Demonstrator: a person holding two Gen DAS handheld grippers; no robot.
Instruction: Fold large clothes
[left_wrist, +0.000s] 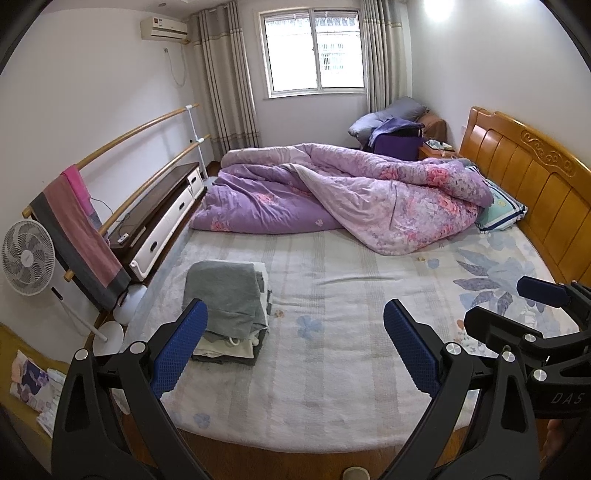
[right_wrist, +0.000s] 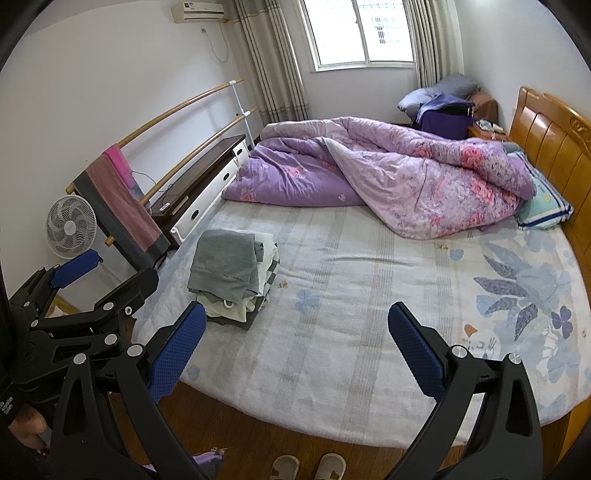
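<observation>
Left wrist view: left gripper (left_wrist: 293, 345) up over the near edge of the bed (left_wrist: 332, 369), blue-padded fingers (left_wrist: 177, 350) spread wide, nothing between them. Stack of folded clothes (left_wrist: 231, 310) just beyond the left-side finger, grey piece on top, paler layers beneath, resting on the pale floral sheet. Bare sheet ahead between the two fingers. Far past the fingertips, a rumpled purple quilt (left_wrist: 351, 192) heaped across the bed, a pillow (left_wrist: 502, 208) tucked against the wooden headboard (left_wrist: 535, 184) off to the right. Right gripper (left_wrist: 535, 306) poking in beyond the right-side finger, hovering above the sheet. Over to the right wrist view: right gripper (right_wrist: 297, 347) equally wide apart, empty, held above the bed's near edge; same clothes stack (right_wrist: 234, 275) ahead of the left-side finger, clear of it. Left gripper (right_wrist: 107, 275) showing at the far left, also splayed, a hand (right_wrist: 31, 430) below it. Slippers (right_wrist: 308, 467) on the wood floor beneath the fingers.
</observation>
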